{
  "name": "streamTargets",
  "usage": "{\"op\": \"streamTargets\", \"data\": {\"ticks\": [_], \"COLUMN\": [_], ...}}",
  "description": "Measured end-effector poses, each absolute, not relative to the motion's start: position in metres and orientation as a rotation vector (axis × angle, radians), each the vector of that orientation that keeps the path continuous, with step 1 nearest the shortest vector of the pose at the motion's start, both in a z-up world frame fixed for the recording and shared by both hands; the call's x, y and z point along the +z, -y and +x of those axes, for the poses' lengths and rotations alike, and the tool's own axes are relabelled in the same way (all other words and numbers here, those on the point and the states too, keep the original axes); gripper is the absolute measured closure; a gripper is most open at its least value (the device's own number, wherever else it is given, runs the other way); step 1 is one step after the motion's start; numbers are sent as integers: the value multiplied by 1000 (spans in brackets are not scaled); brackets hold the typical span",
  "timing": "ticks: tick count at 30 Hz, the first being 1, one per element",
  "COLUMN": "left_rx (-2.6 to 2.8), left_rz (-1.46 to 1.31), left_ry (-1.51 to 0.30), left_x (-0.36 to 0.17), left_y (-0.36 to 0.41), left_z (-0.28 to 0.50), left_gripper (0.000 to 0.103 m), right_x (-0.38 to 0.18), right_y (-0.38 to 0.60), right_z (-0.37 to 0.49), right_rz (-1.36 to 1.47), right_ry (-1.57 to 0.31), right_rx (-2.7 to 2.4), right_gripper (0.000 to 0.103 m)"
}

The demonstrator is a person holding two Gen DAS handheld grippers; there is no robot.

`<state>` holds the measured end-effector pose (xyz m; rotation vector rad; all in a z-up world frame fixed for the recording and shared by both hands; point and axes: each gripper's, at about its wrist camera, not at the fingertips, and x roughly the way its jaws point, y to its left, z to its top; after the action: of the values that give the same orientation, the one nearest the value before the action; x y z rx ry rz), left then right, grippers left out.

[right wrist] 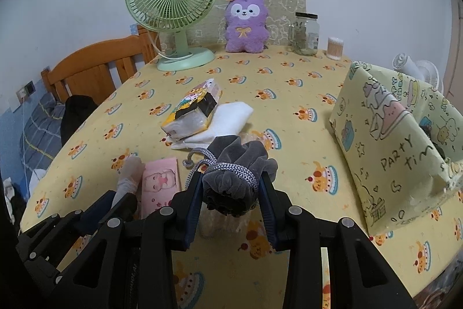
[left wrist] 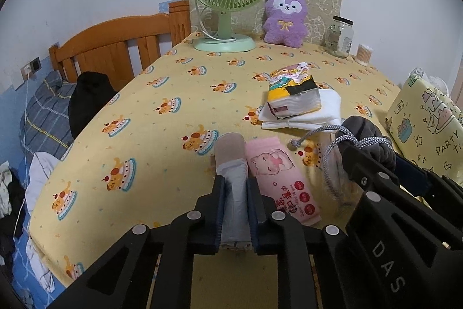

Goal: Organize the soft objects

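While the sorting is only partly under way, both grippers have something in hand. Left gripper (left wrist: 235,193): jaws squeezed nearly together on a grey and beige sock (left wrist: 231,161), its toe lying flat on the yellow desk (left wrist: 162,118) just beside a pink wipes pack (left wrist: 282,178). Right gripper (right wrist: 231,190): jaws partly open, pressed on either side of a grey velvet pouch (right wrist: 235,164) bunched tight and bound with a silver cord (right wrist: 202,161), held just above the cloth. Nothing looks put away yet, I'd say. Off to the right stands a patterned box (right wrist: 396,144), the likely place for all this, though its opening can't be made out. Left on the desk: a yellow tissue pack (right wrist: 192,112) sitting on a folded white cloth (right wrist: 228,118), and the wipes pack. At the back a purple plush toy (right wrist: 246,22) leans upright. The sock looks limp and thin, the pouch plump and crumpled.
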<state>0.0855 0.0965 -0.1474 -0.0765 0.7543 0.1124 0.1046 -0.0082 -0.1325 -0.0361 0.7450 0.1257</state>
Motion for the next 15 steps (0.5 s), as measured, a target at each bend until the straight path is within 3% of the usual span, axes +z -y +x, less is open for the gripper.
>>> {"op": "streamTargets", "data": {"ticks": [15], "left_rx": [105], "left_rz": [-67], "left_ry": [-698], "left_x": [-122], "left_y": [-86], "left_z": [73], "left_gripper": [90], "right_x": [-106], "right_y": [20], "right_z": [89], "right_rz": [-2], "right_ry": [-697], "right_rx": [134], "right_gripper": [62]}}
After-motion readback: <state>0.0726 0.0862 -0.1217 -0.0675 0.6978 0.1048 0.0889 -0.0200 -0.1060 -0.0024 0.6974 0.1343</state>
